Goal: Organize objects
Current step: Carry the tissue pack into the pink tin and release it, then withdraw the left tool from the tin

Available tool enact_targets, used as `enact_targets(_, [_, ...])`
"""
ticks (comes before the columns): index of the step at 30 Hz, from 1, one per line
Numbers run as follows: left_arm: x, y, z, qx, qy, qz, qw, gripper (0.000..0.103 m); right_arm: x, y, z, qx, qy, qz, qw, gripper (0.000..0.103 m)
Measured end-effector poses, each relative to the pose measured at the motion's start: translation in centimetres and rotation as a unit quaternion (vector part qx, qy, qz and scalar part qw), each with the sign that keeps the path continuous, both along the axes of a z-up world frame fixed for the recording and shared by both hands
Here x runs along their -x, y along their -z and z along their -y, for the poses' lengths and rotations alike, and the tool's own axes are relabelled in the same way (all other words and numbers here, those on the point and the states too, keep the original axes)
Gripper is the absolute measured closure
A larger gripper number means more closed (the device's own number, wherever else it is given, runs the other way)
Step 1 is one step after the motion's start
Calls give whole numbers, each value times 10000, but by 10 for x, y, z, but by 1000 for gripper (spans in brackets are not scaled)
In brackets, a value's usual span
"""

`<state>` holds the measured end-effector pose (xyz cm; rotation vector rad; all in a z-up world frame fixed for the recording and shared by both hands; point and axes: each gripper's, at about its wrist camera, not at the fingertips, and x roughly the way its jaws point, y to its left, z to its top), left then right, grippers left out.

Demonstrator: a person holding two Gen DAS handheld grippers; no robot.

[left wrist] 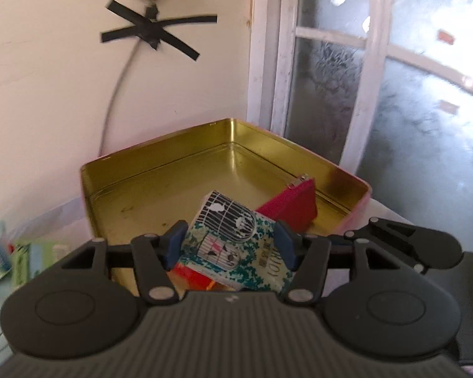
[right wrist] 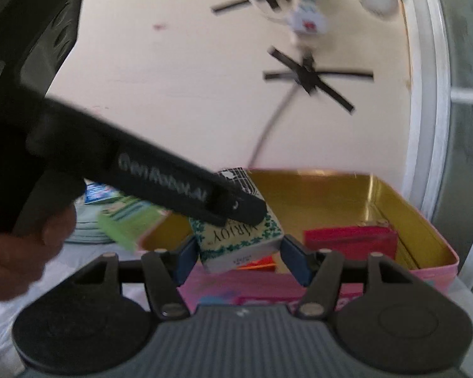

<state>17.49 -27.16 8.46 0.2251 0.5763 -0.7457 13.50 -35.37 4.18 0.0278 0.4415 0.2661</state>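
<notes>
My left gripper point(left wrist: 230, 242) is shut on a white and green birdcage-print box point(left wrist: 233, 242), held tilted just above the front of an open gold-lined pink tin point(left wrist: 160, 170). A red pouch point(left wrist: 290, 209) and a red-orange packet point(left wrist: 192, 275) lie in the tin. In the right wrist view the left gripper point(right wrist: 236, 208) comes in from the left, holding the box point(right wrist: 239, 236) over the tin point(right wrist: 425, 220), with the red pouch point(right wrist: 350, 239) to its right. My right gripper point(right wrist: 236, 258) is open, its fingers either side of the box's lower end, at the tin's pink front wall.
A green box point(right wrist: 129, 220) and a blue packet point(right wrist: 97, 193) lie left of the tin; they also show in the left wrist view point(left wrist: 22, 261). A wall with a taped cable point(left wrist: 151, 31) stands behind. A white-framed glass door point(left wrist: 362, 94) is to the right.
</notes>
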Motion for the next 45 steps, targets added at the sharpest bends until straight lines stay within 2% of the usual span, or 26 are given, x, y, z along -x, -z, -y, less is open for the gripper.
enact_targets(4, [-26,8,28,-120,-150,-40,9998,37,-37,7,22,-224,63,-319,9992,44])
enact_targets(5, [-31,11,33,-125,-223,-50,9997,35,-44,8,23,-148,186,-293,9993,43])
enact_targets(7, [-38,13,36,-83,-419,-52,9991,23,-53,12,19,216,471,-148,9985,43])
enact_targets(10, [-40,15,38,-125,-636,-71,9979,23,-64,22,15,604,896,11,9941,37])
enact_targets(12, [-32,14,33,-203,-707,61,9973,23,-61,24,19,430,920,55,9948,30])
enact_targets(14, [-22,12,23,-216,-763,201,9967,23,-53,22,21,285,929,121,9952,25])
enact_targets(18, [-4,6,3,-135,-918,337,9951,23,-28,17,15,162,1002,265,9945,25])
enact_targets(24, [35,5,-29,-249,-1098,655,9915,23,14,14,1,-156,1156,464,9921,24])
enact_targets(27, [53,7,-48,-234,-1163,714,9904,22,38,13,-5,-378,1224,492,9905,23])
enact_targets(31, [69,10,-76,-204,-1276,709,9891,21,62,15,-19,-403,1207,474,9907,22])
enact_targets(37, [79,22,-120,-317,-1679,616,9834,21,69,20,-46,-432,849,85,9954,22])
enact_targets(45, [76,41,-188,-437,-2383,482,9690,21,69,17,-105,-113,219,-18,9997,22])
